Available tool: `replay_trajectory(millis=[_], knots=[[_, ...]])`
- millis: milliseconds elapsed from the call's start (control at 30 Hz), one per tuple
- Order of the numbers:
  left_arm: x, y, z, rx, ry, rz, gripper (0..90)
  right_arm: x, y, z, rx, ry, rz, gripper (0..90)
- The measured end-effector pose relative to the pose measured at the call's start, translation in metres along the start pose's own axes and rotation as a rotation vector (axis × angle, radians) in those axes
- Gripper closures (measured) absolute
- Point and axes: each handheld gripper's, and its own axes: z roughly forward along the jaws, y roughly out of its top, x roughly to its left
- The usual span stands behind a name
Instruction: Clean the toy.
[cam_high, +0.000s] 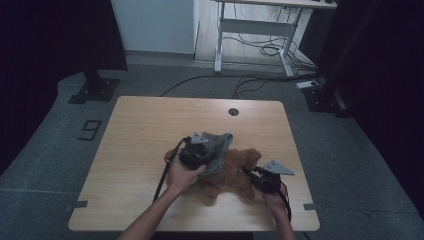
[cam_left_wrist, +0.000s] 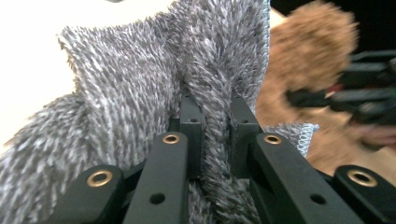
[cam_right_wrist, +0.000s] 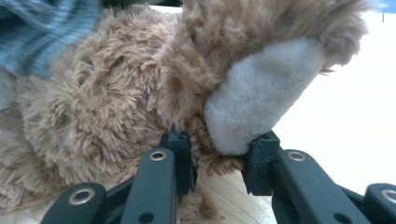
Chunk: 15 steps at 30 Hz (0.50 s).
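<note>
A brown teddy bear (cam_high: 235, 172) lies on the wooden table (cam_high: 145, 130), right of the middle. A grey fuzzy cloth (cam_high: 220, 145) is draped over its left side. My left gripper (cam_high: 200, 152) is shut on a fold of that cloth (cam_left_wrist: 140, 84), which runs up between its jaws in the left gripper view (cam_left_wrist: 215, 109). My right gripper (cam_high: 260, 179) is shut on the bear's paw (cam_right_wrist: 261, 88), with the pale sole bulging above its jaws (cam_right_wrist: 222, 140). The bear's body (cam_right_wrist: 102, 107) sits behind the paw, with the cloth (cam_right_wrist: 42, 32) at the upper left.
A round cable hole (cam_high: 233, 111) sits near the table's far edge. Beyond the table stand a white desk frame (cam_high: 260, 30) with cables on the floor and a black stand base (cam_high: 95, 90) at the left. Bare wood stretches left of the bear.
</note>
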Motion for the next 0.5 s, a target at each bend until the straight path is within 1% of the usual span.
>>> replay_trajectory(millis=[67,100,200,300,367,433,467,500], knots=[[0.017,-0.010,-0.014,-0.021,-0.035,-0.052,79.5,-0.001,-0.001,0.000,-0.003,0.008,0.008,69.3],[0.021,-0.014,-0.020,-0.030,-0.041,-0.061,79.6,-0.001,-0.001,0.000,-0.003,0.009,0.011,69.3],[0.028,-0.021,-0.036,-0.051,-0.029,-0.053,79.6,0.000,-0.001,0.002,-0.002,0.005,0.009,69.3],[0.036,-0.029,-0.050,-0.076,-0.003,-0.056,79.4,0.001,-0.001,0.001,0.000,0.003,0.008,69.3],[0.045,-0.037,-0.058,-0.083,0.017,-0.077,79.3,0.001,-0.002,0.001,0.000,0.003,0.008,69.4],[0.057,-0.048,-0.062,-0.080,0.035,-0.108,79.3,0.001,-0.002,0.001,0.001,0.003,0.009,69.3],[0.061,-0.052,-0.063,-0.077,0.039,-0.123,79.2,0.001,-0.002,0.001,0.004,0.004,0.010,69.3],[0.067,-0.060,-0.064,-0.075,0.037,-0.143,79.2,0.001,-0.002,0.001,0.002,0.004,0.011,69.3]])
